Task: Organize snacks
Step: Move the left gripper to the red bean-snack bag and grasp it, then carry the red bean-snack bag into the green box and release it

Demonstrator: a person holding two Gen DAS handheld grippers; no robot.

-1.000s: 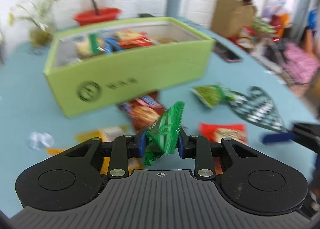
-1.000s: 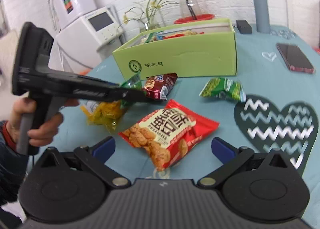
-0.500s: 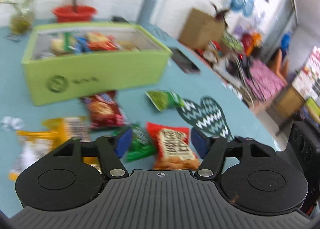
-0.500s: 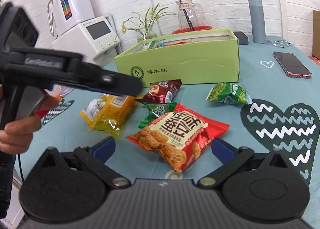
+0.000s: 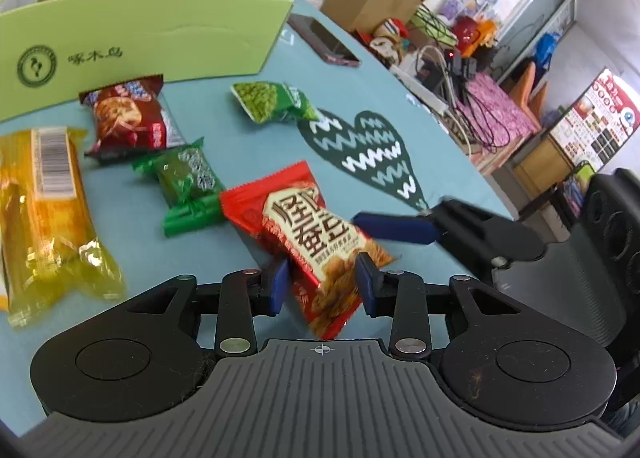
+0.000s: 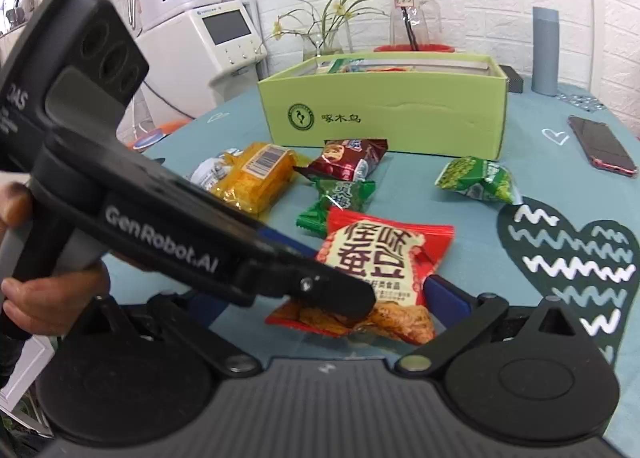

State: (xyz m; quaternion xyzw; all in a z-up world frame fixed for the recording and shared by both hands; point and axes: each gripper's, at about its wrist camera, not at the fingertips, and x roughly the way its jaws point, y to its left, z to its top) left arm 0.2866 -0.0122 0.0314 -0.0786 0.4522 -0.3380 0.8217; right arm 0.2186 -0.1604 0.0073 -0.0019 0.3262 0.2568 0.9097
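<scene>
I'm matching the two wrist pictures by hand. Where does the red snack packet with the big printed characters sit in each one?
Left wrist view: red snack packet low at centre, its near end between the left claw pads, which are closing.
Right wrist view: red snack packet at lower centre, partly behind the left claw's black body.
Shared landmark: the green box behind the snacks.

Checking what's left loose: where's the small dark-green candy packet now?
The dark-green candy packet lies on the table, between the maroon snack bag and the red snack bag, in front of the green box.
</scene>
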